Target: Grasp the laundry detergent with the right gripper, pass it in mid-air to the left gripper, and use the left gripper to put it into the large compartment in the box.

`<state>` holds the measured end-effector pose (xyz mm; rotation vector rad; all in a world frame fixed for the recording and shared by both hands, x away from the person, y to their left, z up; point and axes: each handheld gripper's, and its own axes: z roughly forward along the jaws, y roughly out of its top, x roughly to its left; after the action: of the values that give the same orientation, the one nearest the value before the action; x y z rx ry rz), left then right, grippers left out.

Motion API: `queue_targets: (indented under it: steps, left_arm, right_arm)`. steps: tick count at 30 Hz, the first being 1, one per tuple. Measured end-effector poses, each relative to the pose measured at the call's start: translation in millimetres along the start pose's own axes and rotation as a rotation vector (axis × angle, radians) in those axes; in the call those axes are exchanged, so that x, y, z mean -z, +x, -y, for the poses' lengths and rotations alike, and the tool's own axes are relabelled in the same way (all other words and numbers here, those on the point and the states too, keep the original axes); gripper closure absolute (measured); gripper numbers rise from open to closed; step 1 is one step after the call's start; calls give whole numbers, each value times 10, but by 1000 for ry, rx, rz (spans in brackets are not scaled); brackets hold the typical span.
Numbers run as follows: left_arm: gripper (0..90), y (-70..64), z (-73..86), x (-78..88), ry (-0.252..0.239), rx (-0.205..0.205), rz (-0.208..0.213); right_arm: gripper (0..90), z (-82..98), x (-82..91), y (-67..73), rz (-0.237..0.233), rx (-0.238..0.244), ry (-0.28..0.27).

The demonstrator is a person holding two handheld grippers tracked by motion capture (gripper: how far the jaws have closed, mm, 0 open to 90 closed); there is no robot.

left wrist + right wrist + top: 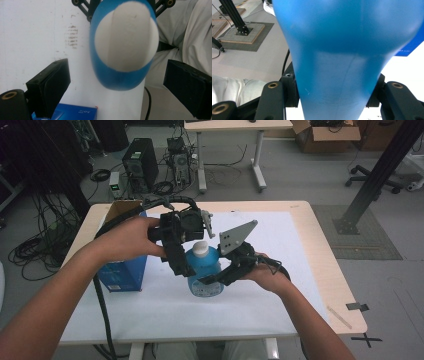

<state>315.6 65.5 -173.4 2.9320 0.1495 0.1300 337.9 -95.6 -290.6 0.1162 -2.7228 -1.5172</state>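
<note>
blue bottle (205,276), white cap (200,249)

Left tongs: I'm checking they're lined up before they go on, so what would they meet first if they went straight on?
Probably the white cap of the blue bottle. In the left gripper view the left tongs stand open, and the cap lies between the jaws and ahead.

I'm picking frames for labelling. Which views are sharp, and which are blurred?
High view: evenly lit, a little soft, the blue bottle still readable. Left gripper view: its white cap is close and blurred. Right gripper view: the bottle's body is out of focus.
</note>
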Motion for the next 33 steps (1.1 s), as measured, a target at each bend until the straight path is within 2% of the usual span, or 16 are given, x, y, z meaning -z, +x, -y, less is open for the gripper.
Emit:
queue_targets:
  steps: [19,27,33]
  left_arm:
    - [88,-1,-74,-58,-18,-16,0]
    - [167,2,-113,-123,5,-20,6]
    - [201,1,-126,-134,0,-21,6]
  right_arm:
    - [442,-69,-97,-29,-13,0,6]
    - [442,-74,-75,-26,-9,-1,8]
    - [442,-69,-68,-23,-7,-1,12]
